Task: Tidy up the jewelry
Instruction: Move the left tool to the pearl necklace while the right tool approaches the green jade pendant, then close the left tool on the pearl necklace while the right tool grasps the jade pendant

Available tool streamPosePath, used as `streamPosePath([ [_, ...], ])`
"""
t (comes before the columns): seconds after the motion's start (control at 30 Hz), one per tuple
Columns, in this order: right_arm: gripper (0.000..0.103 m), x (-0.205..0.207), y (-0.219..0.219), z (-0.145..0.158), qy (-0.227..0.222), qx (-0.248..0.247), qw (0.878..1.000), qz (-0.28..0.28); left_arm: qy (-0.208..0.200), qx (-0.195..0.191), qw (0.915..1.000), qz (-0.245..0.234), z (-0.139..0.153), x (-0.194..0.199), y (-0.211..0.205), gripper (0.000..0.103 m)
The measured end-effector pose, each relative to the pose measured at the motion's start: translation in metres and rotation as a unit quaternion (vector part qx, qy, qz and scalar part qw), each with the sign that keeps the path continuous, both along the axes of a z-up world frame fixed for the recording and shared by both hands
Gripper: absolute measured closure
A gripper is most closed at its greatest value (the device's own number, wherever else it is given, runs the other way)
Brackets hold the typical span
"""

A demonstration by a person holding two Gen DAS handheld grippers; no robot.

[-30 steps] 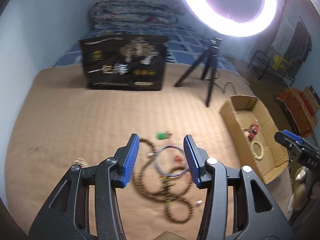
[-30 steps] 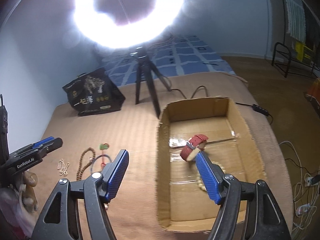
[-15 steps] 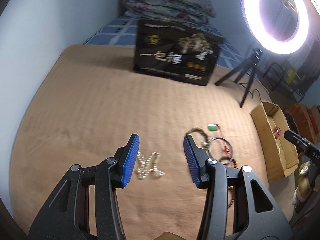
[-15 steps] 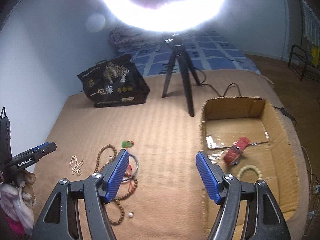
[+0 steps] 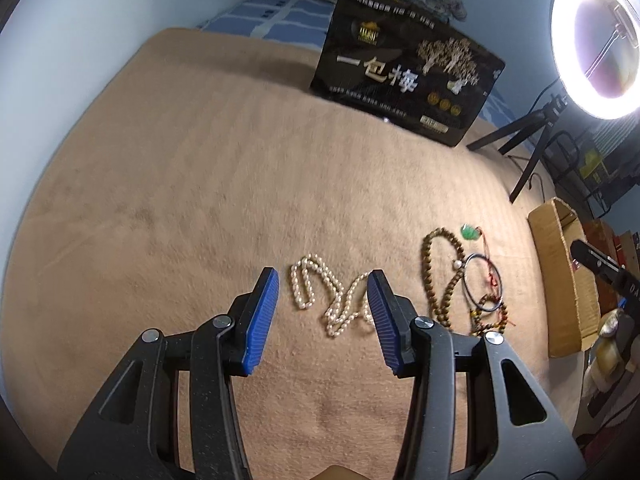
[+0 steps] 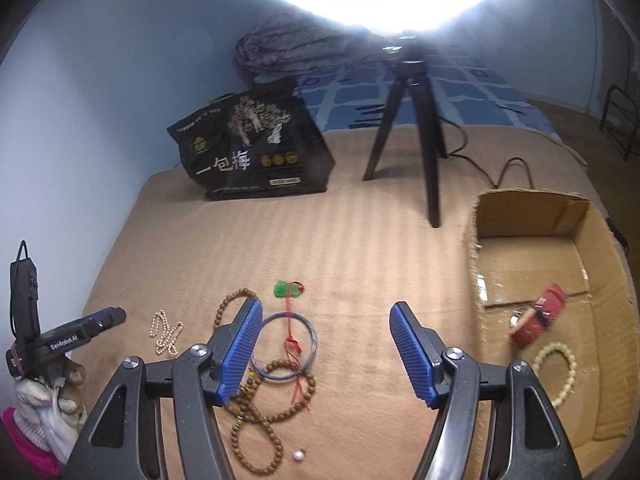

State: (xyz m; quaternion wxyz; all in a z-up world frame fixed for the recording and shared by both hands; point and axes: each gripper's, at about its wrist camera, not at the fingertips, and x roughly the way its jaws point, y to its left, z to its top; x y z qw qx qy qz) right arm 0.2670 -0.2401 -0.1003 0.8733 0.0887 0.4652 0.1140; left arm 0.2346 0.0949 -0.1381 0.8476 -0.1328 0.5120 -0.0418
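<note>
A white pearl necklace (image 5: 332, 296) lies on the tan blanket, just ahead of my open, empty left gripper (image 5: 324, 304); it also shows in the right wrist view (image 6: 165, 332). To its right lie a brown bead necklace (image 5: 436, 276), a blue bangle (image 5: 482, 284) and a green pendant (image 5: 470, 233). My right gripper (image 6: 326, 344) is open and empty above the blue bangle (image 6: 290, 346), brown beads (image 6: 264, 404) and green pendant (image 6: 286, 289). The cardboard box (image 6: 476, 240) at right holds a red watch (image 6: 540, 314) and a pale bead bracelet (image 6: 560, 372).
A black gift bag (image 5: 404, 68) stands at the back of the blanket. A ring light on a black tripod (image 6: 416, 120) stands beside the box, with a cable trailing right. A small loose pearl (image 6: 299, 455) lies near the brown beads.
My left gripper has swung left from the bangle and brown beads to the pearl necklace. My right gripper has swung left from over the box to over the bangle and beads.
</note>
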Motion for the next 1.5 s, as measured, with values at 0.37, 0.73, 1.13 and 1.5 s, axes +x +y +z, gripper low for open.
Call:
streamPosePath([
  [0.37, 0.043, 0.036, 0.021, -0.042, 0.05, 0.011, 0.999, 0.016, 0.036, -0.019, 0.9991, -0.009, -0.029, 0.013, -0.001, 0.056],
  [0.73, 0.044, 0.07, 0.042, -0.079, 0.083, 0.01, 0.996, 0.022, 0.046, -0.045, 0.9979, 0.001, -0.047, 0.025, 0.005, 0.048],
  [1.13, 0.044, 0.092, 0.057, -0.093, 0.099, 0.001, 0.995, 0.033, 0.049, -0.05, 0.9974, -0.018, -0.055, 0.029, -0.003, 0.042],
  [1.5, 0.044, 0.098, 0.075, -0.101, 0.088, -0.037, 0.994, 0.057, 0.032, 0.021, 0.9964, -0.075, -0.055, 0.017, -0.036, 0.042],
])
